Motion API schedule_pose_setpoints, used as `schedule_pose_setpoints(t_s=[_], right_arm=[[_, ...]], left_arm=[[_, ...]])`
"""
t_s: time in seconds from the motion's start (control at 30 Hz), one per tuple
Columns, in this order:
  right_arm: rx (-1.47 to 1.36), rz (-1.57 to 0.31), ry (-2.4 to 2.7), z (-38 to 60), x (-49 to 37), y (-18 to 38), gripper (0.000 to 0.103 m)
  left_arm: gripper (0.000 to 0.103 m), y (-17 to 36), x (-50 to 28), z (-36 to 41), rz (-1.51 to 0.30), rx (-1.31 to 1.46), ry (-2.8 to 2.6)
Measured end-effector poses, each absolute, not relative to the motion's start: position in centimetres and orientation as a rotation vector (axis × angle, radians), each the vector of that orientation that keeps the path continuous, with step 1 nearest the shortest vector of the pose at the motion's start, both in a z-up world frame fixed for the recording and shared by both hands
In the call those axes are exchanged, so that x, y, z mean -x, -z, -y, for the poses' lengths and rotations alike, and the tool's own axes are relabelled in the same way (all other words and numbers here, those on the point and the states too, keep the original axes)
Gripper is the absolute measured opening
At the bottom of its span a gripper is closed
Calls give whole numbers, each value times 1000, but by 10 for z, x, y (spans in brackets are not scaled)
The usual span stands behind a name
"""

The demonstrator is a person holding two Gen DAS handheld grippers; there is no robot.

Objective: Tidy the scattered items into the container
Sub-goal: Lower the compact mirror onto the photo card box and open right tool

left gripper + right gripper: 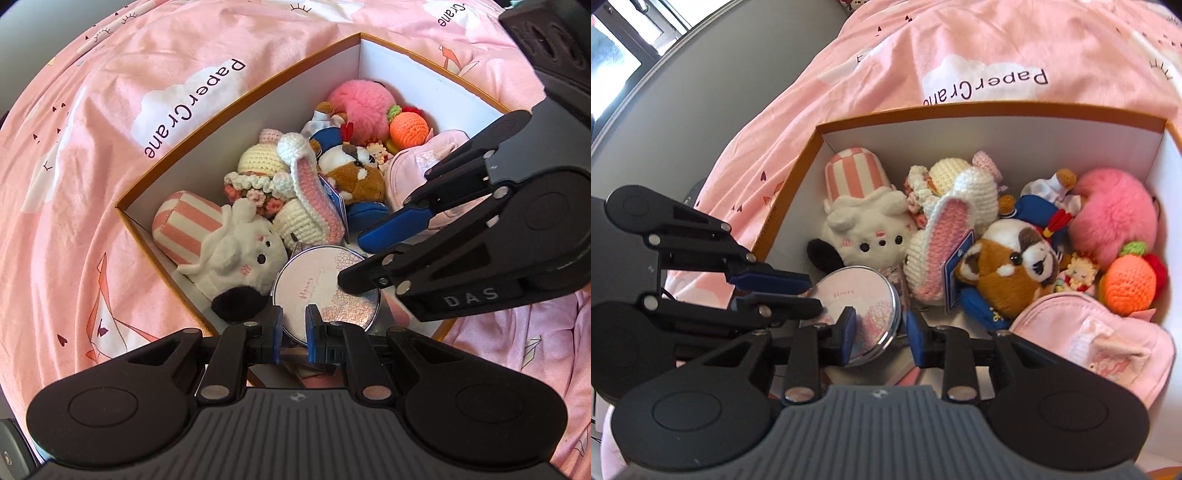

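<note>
An orange-rimmed white box (207, 158) (960, 136) sits on a pink sheet and holds several soft toys. A round pink compact (317, 288) (857, 295) lies tilted in its near corner. My right gripper (881, 332) (351, 258) is open, its blue pads straddling the compact's lower part; the right pad stands apart from the rim. My left gripper (295, 332) (812, 293) is shut just at the compact's edge, with nothing visibly pinched. Beside the compact rest a white plush with a striped hat (236, 251) (868, 229) and a crochet bunny (306, 192) (953, 229).
Further in the box are a red panda plush (1004, 266), a pink pompom (1112, 218), an orange crochet fruit (1130, 284) and a pink fabric pouch (1089, 332). The pink "PaperCrane" sheet (110, 110) surrounds the box. A grey surface (683, 92) borders the bed on the left.
</note>
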State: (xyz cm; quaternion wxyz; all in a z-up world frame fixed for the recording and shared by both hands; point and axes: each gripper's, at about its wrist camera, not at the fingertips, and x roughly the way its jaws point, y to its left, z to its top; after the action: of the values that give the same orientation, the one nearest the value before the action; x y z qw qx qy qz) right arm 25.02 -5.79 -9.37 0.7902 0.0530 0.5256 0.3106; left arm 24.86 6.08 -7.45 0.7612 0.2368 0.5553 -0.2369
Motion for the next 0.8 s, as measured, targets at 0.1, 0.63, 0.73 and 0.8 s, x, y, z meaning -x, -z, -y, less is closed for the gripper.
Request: schedule_pose_setpoints(t_s=[0.1, 0.63, 0.73, 0.8], right_arm=[[-101, -1101, -662, 63, -246, 86, 37], [5, -838, -567, 100, -201, 17, 57], [31, -805, -545, 103, -188, 10, 58], [45, -784, -535, 105, -181, 6, 58]], left_arm=[[14, 72, -245, -61, -1200, -515, 503], [46, 14, -193, -51, -985, -310, 358], [53, 7, -181, -50, -946, -262, 326], [57, 2, -175, -48, -930, -240, 285]])
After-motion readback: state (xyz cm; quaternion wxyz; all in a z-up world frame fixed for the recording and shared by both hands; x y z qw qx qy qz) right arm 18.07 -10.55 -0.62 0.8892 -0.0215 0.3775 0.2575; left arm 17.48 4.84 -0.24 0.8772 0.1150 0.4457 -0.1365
